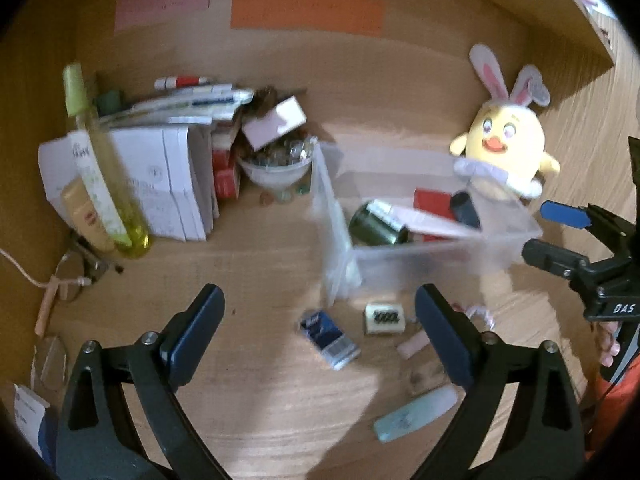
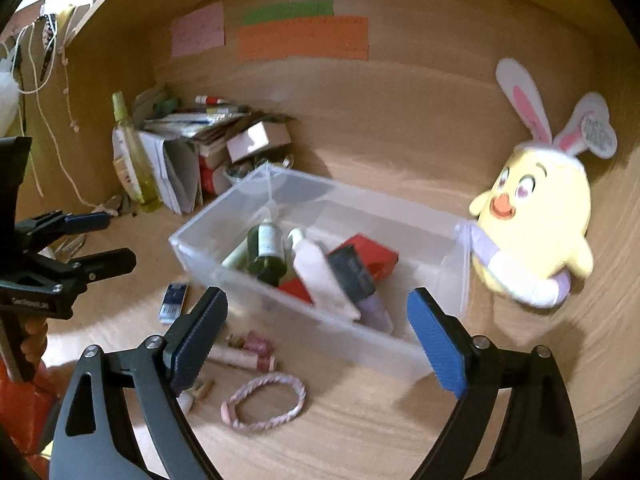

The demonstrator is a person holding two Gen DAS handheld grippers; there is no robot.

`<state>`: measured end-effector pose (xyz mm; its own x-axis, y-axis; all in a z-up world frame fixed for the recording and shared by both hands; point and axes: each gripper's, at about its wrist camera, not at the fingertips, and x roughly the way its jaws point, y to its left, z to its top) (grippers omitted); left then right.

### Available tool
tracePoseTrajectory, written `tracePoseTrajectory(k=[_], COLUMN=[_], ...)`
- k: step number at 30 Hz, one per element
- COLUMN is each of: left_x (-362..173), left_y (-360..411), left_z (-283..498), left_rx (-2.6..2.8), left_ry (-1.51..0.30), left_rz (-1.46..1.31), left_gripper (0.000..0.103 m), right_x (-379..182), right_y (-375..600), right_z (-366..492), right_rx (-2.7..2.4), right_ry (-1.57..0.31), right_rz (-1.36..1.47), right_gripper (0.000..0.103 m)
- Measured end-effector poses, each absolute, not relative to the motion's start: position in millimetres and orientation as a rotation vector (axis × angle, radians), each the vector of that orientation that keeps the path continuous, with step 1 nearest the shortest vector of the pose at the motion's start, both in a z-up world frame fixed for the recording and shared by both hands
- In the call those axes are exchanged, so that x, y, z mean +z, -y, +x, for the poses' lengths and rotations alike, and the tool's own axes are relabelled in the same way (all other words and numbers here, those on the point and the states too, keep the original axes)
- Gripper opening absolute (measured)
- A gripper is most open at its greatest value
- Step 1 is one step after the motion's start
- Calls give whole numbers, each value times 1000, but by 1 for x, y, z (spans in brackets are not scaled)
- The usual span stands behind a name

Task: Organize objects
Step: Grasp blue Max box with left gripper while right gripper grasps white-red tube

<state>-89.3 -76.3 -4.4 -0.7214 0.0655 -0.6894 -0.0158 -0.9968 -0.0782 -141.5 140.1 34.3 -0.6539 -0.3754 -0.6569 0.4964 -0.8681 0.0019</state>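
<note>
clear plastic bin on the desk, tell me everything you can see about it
The clear plastic bin is a rectangular, lidless, see-through box standing upright on the wooden desk. Inside lie a dark green bottle, a red box and other small containers. The yellow plush chick leans against its far end. Neither gripper touches it.

Wooden desk surface (image 1: 260,400), wooden back panel (image 1: 420,68), coloured paper notes (image 1: 306,14)

Yellow plush chick (image 2: 536,216) with pink-lined white ears; clear bin (image 2: 456,264); pink braided bracelet (image 2: 264,404)
</note>
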Motion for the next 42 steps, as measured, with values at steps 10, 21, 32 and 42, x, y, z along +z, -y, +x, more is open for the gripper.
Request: tracePoseTrajectory(k=[10,21,32,42], left_x=[-58,-76,-81,-76], left_y=[88,79,59,71], left_z=[-102,-127,-121,-109], left_rx=[2738,2644,2663,2711], left_ry=[95,111,-101,-68], left_rz=[-1405,-1487,-1423,-1379], left_gripper=[97,97,84,46], right_x=[6,-23,-43,-55], right_y=[-135,-123,-94,-65], right_z=[-129,-131,-134,-139], right_rx=[-2479,-2416,-2341,-2342], right_ry=[-227,-234,-226,-298], right_rz=[994,1116,1178,1203], right_gripper=[90,90,90,90])
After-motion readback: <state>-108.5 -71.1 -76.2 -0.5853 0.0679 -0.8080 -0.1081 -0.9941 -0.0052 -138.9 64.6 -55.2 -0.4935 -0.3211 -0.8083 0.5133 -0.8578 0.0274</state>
